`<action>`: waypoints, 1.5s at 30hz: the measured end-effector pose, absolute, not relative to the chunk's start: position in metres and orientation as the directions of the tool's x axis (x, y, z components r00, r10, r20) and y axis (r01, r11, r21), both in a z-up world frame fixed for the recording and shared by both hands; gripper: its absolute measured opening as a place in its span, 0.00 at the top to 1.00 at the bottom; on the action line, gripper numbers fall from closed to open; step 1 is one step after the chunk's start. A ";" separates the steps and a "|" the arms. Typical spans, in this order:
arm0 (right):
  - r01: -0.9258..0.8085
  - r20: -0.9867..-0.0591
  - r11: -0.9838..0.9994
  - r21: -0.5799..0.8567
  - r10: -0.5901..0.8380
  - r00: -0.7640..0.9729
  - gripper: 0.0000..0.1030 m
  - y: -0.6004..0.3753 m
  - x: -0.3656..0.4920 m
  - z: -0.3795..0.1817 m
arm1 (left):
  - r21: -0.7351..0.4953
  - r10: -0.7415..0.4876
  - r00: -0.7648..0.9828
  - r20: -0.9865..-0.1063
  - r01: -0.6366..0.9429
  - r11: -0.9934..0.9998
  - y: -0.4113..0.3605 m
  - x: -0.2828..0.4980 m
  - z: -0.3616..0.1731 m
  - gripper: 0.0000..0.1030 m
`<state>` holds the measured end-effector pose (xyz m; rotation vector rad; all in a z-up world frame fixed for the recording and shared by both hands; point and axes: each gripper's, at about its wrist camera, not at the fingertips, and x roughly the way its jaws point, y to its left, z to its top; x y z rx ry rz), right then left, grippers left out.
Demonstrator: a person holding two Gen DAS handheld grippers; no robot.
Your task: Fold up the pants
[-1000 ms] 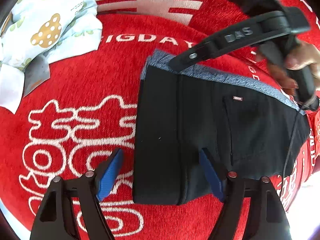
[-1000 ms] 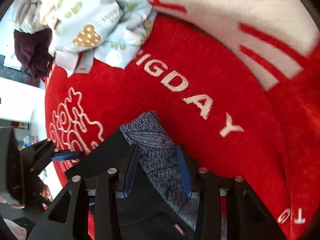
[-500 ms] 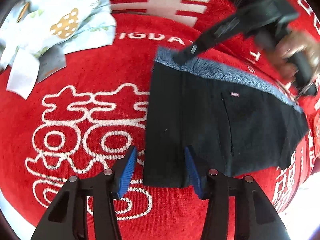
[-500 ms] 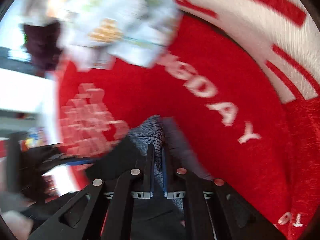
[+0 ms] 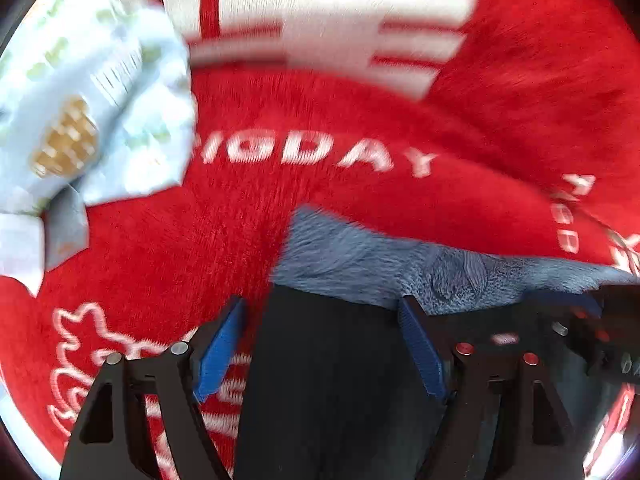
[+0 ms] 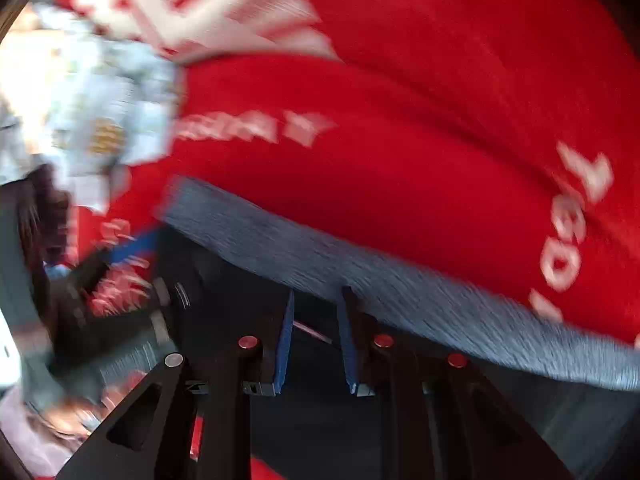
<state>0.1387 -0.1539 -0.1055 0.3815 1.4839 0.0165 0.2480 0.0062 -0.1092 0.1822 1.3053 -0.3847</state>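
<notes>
Bottom centre, your left claw is opening wide around the pants, so the fold could slip loose.

Both claws, though blurred, have black frames, blue pads, red screws.

Both wrist cameras look steeply down, close above the pants and red blanket.

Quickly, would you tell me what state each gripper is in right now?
Left gripper: jaws opening, wide apart, astride the edge of the black pants, not pinching.
Right gripper: jaws opening, a narrow gap, pants beneath, no grip seen.
</notes>
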 end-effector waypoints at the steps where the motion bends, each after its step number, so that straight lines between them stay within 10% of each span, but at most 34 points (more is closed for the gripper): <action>1: 0.243 -0.963 0.935 0.259 0.232 0.135 0.89 -0.165 0.135 -0.107 | -0.069 -0.174 0.251 -0.952 0.377 0.923 0.004 0.248 -0.106 0.18; 11: 0.520 -0.943 0.797 0.308 0.185 0.276 0.58 -0.270 0.027 -0.044 | 0.000 -0.120 0.214 -0.969 0.488 0.873 -0.005 0.210 -0.067 0.18; 28: 0.815 -0.835 0.225 0.534 0.291 0.467 0.61 -0.315 -0.166 -0.086 | -0.055 -0.143 0.095 -0.985 0.612 0.789 -0.063 0.123 -0.100 0.16; 31: 0.823 -0.835 0.195 0.533 0.282 0.473 0.93 -0.319 -0.167 -0.082 | -0.050 -0.137 0.098 -0.986 0.606 0.794 -0.065 0.122 -0.104 0.15; 45: 0.826 -0.880 0.307 0.473 0.115 0.461 0.78 -0.359 -0.237 -0.028 | -0.034 -0.134 0.110 -0.985 0.634 0.772 -0.117 0.106 -0.058 0.14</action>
